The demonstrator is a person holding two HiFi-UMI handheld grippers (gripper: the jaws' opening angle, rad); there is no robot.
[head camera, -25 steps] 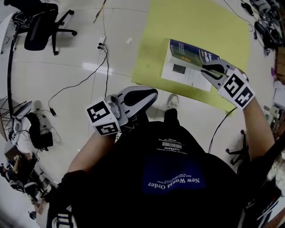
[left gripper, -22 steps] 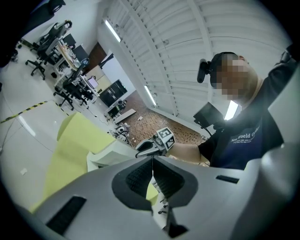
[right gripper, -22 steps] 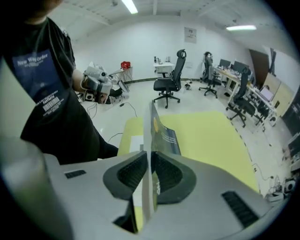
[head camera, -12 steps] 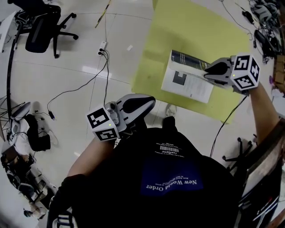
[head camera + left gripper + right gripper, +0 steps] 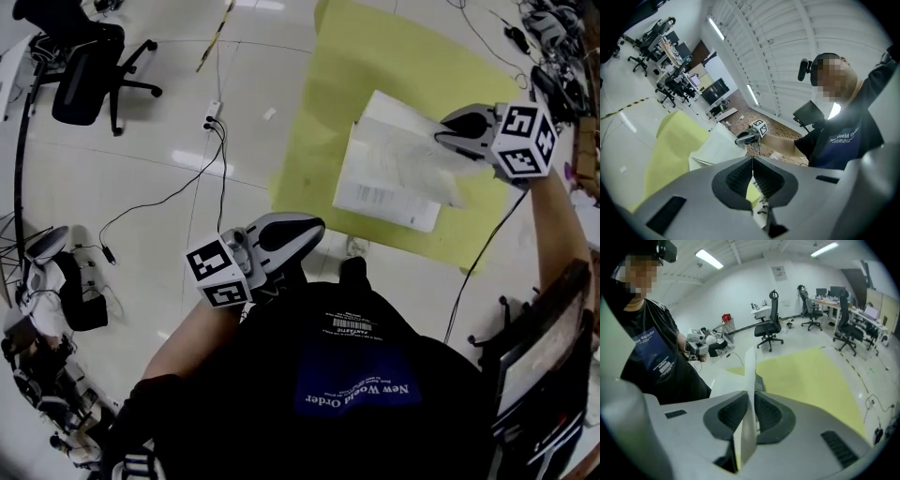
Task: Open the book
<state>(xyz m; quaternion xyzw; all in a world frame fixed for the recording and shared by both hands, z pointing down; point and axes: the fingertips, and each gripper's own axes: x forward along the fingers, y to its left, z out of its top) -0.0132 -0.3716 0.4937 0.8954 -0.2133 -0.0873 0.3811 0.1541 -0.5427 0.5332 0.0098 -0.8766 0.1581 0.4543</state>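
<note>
We see a glossy white floor (image 5: 141,187) carrying a yellow mat (image 5: 375,66), and the book (image 5: 384,178) rests on that mat toward its near edge. Left of the mat lie a power strip (image 5: 215,89) and a trailing black cable (image 5: 159,192). An office chair (image 5: 80,66) stands farther left.

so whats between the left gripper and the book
In the head view, only a bare stretch of the yellow mat lies between the left gripper and the book.
</note>
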